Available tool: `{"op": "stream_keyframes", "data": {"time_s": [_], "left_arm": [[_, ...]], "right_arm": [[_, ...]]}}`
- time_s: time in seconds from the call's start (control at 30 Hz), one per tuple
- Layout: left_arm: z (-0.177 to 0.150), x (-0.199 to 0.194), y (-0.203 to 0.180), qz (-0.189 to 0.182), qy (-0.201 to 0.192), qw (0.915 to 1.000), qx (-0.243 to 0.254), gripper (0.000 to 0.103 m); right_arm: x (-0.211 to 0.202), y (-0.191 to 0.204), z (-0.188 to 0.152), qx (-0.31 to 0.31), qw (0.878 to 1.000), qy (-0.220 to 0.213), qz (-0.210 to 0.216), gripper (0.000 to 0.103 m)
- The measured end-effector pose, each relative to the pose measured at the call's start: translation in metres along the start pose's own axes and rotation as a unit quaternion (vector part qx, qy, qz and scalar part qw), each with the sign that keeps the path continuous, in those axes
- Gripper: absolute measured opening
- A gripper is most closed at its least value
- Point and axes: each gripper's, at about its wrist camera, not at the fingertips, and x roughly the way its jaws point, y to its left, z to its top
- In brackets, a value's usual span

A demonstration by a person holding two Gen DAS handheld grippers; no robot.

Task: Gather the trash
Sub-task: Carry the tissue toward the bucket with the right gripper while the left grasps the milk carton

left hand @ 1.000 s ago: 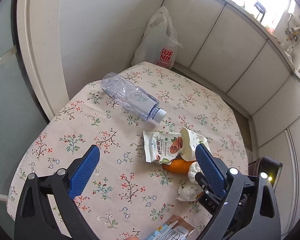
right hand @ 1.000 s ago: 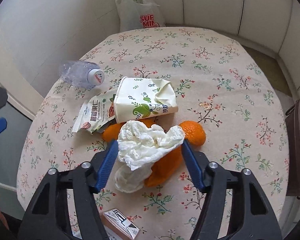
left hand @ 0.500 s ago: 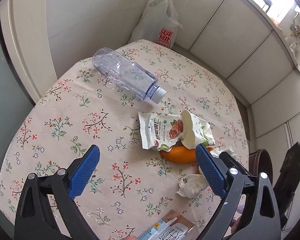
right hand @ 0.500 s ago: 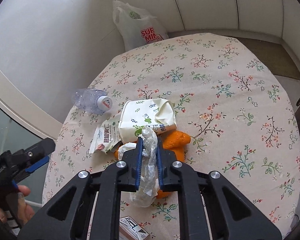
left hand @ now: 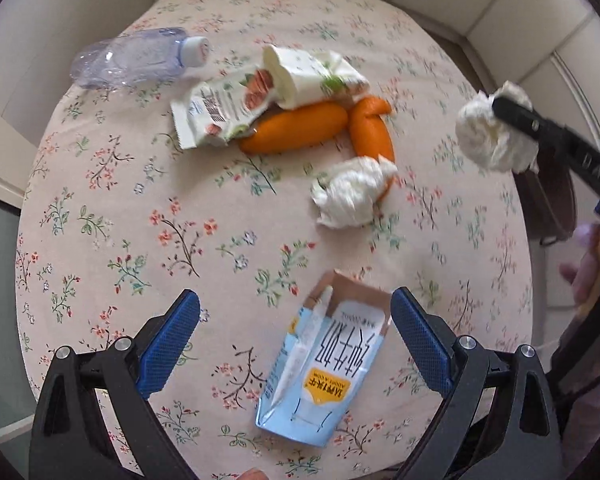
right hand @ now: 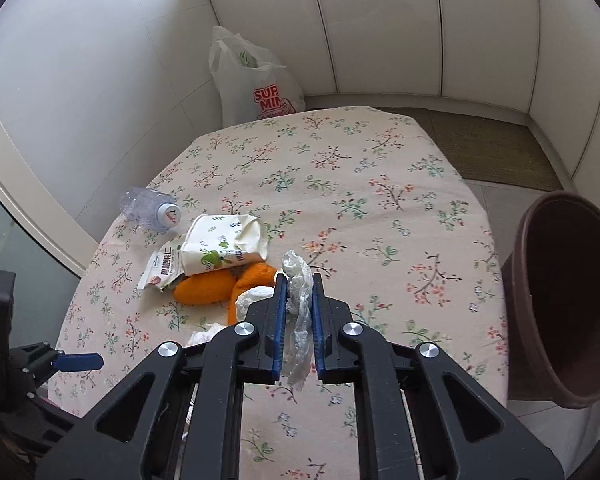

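Note:
My right gripper (right hand: 298,284) is shut on a crumpled white tissue (right hand: 298,280) and holds it above the table; the tissue also shows in the left wrist view (left hand: 494,136). My left gripper (left hand: 294,316) is open above a flattened blue milk carton (left hand: 324,364) lying between its fingers. A second tissue wad (left hand: 352,190), orange peels (left hand: 300,128), a snack wrapper (left hand: 216,114), a crushed paper cup (left hand: 312,76) and a clear plastic bottle (left hand: 136,56) lie on the floral tablecloth (left hand: 180,240).
A brown trash bin (right hand: 568,300) stands on the floor off the table's right edge. A white shopping bag (right hand: 256,80) leans by the wall behind the table. White cabinets curve around the back.
My right gripper closed on the tissue, lifted it off the peels and moved right toward the bin. My left gripper swung toward the near edge, bringing the milk carton between its fingers.

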Motion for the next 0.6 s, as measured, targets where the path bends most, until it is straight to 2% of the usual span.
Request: {"op": "stream_keyframes", "data": {"time_s": [0.1,0.2,0.27,0.3,0.33,0.4,0.43,0.6], "left_arm": [[-0.011,0.013,-0.018,0.019,0.03,0.998,0.052,0.093],[-0.02,0.028,-0.029,0.039,0.061,0.9941,0.08,0.093],[-0.026,0.034,-0.035,0.055,0.067,0.9915,0.097,0.093],[-0.028,0.035,-0.037,0.056,0.068,0.9909,0.102,0.088],[-0.029,0.037,-0.04,0.051,0.071,0.9907,0.104,0.078],[-0.031,0.038,-0.041,0.046,0.075,0.9906,0.104,0.065],[-0.032,0.039,-0.041,0.048,0.074,0.9906,0.104,0.062],[-0.037,0.039,-0.042,0.046,0.065,0.9918,0.1,0.061]], "right_arm": [[-0.014,-0.01,-0.006,-0.004,1.0,-0.005,-0.008,0.011],[-0.024,-0.018,-0.011,-0.007,1.0,-0.009,-0.015,0.011],[-0.027,-0.021,-0.013,-0.007,1.0,-0.01,-0.018,0.011],[-0.028,-0.023,-0.014,-0.007,1.0,-0.009,-0.02,0.011],[-0.028,-0.025,-0.015,-0.006,1.0,-0.009,-0.02,0.011],[-0.03,-0.027,-0.016,-0.005,1.0,-0.01,-0.021,0.011],[-0.031,-0.027,-0.016,-0.005,1.0,-0.011,-0.021,0.011],[-0.031,-0.024,-0.015,-0.008,1.0,-0.012,-0.021,0.011]]}}
